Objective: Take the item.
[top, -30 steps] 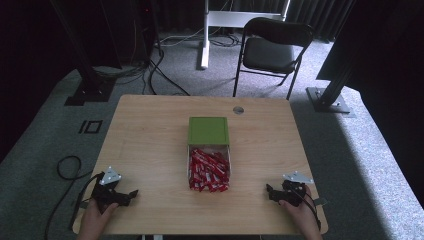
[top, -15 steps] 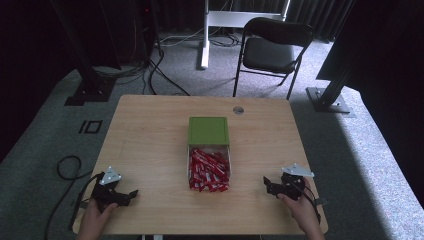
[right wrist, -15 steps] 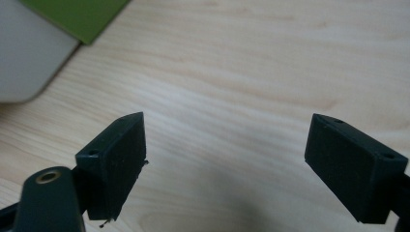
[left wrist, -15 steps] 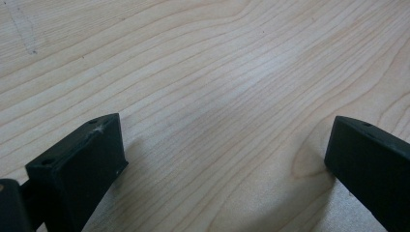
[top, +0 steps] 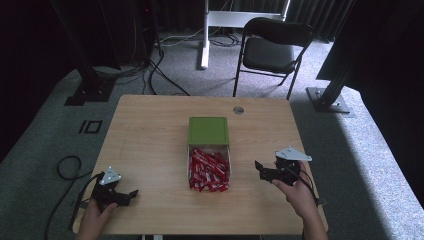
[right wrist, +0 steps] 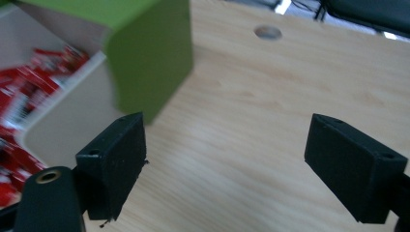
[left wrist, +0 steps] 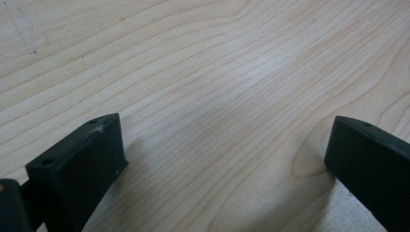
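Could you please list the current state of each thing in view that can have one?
Green box: upright, drawer end facing the person.
Drawer: pulled out, full of red packets.
Left tongs: open, empty, low over the table.
Right tongs: open, empty, pointing toward the drawer.
Chair: unoccupied.

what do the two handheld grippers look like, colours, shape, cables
Both are black. The left gripper and right gripper each carry a pale grey three-cornered plate on top. Each has two blocky, squared black jaws with small screw holes in them; the left jaw shows pale scuffing. A black cable trails from each toward the table's near edge. No sleeves are visible.
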`<action>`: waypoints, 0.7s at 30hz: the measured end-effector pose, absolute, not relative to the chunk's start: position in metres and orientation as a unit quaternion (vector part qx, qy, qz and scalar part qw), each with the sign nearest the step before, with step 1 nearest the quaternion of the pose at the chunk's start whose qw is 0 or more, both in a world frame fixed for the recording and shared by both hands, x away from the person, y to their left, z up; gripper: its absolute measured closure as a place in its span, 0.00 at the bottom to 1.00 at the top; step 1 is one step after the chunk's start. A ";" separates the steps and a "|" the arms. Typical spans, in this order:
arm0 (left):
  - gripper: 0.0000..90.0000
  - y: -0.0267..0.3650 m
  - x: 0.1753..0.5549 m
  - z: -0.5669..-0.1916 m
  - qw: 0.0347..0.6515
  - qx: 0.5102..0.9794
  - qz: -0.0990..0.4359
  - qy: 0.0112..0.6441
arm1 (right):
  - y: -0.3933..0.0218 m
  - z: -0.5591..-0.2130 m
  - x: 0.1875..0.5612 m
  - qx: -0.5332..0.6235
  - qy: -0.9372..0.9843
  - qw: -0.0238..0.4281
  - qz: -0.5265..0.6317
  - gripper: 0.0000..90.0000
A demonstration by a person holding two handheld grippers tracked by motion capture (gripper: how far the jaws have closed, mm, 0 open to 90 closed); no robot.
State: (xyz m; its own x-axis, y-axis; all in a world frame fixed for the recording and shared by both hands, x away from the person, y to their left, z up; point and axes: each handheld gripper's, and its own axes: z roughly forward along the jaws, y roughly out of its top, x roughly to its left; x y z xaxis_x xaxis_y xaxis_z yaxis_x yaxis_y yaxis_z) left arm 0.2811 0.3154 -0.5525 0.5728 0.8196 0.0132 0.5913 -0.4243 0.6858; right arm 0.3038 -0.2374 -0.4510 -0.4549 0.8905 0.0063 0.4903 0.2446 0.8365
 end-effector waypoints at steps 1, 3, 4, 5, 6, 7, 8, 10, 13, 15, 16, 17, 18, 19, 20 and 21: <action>0.02 0.315 0.281 -0.552 0.324 0.825 0.176 0.427 | -0.234 -0.447 0.304 0.455 0.752 0.247 0.408 0.18; 0.02 0.315 0.281 -0.553 0.324 0.825 0.176 0.427 | -0.229 -0.441 0.305 0.447 0.755 0.246 0.413 0.18; 0.02 0.315 0.281 -0.552 0.324 0.825 0.176 0.427 | -0.225 -0.438 0.306 0.439 0.758 0.244 0.416 0.18; 0.02 0.315 0.281 -0.552 0.324 0.825 0.176 0.427 | -0.222 -0.435 0.306 0.434 0.761 0.244 0.417 0.18; 0.02 0.315 0.281 -0.553 0.324 0.825 0.176 0.427 | -0.218 -0.432 0.307 0.427 0.763 0.243 0.420 0.18; 0.02 0.315 0.281 -0.553 0.324 0.825 0.176 0.427 | -0.214 -0.429 0.307 0.421 0.765 0.242 0.423 0.18; 0.02 0.315 0.281 -0.553 0.325 0.825 0.176 0.428 | -0.210 -0.427 0.307 0.415 0.767 0.240 0.426 0.18; 0.02 0.315 0.281 -0.553 0.324 0.825 0.176 0.427 | -0.200 -0.422 0.308 0.402 0.772 0.236 0.432 0.18; 0.02 0.315 0.281 -0.553 0.325 0.825 0.176 0.427 | -0.188 -0.419 0.310 0.386 0.778 0.231 0.439 0.18; 0.02 0.315 0.281 -0.553 0.324 0.825 0.176 0.427 | -0.179 -0.417 0.311 0.376 0.782 0.223 0.444 0.18; 0.02 0.315 0.281 -0.553 0.324 0.825 0.176 0.427 | -0.175 -0.416 0.312 0.373 0.784 0.222 0.444 0.18; 0.02 0.315 0.281 -0.553 0.325 0.825 0.176 0.427 | -0.171 -0.415 0.312 0.368 0.786 0.221 0.445 0.18; 0.02 0.315 0.281 -0.552 0.324 0.826 0.176 0.427 | -0.168 -0.414 0.313 0.363 0.788 0.218 0.446 0.18; 0.02 0.315 0.281 -0.553 0.324 0.826 0.176 0.427 | -0.164 -0.413 0.313 0.359 0.790 0.216 0.448 0.18; 0.02 0.315 0.281 -0.553 0.324 0.826 0.176 0.427 | -0.160 -0.412 0.314 0.356 0.792 0.212 0.449 0.19; 0.02 0.315 0.281 -0.553 0.325 0.825 0.176 0.427 | -0.157 -0.412 0.314 0.352 0.794 0.211 0.449 0.20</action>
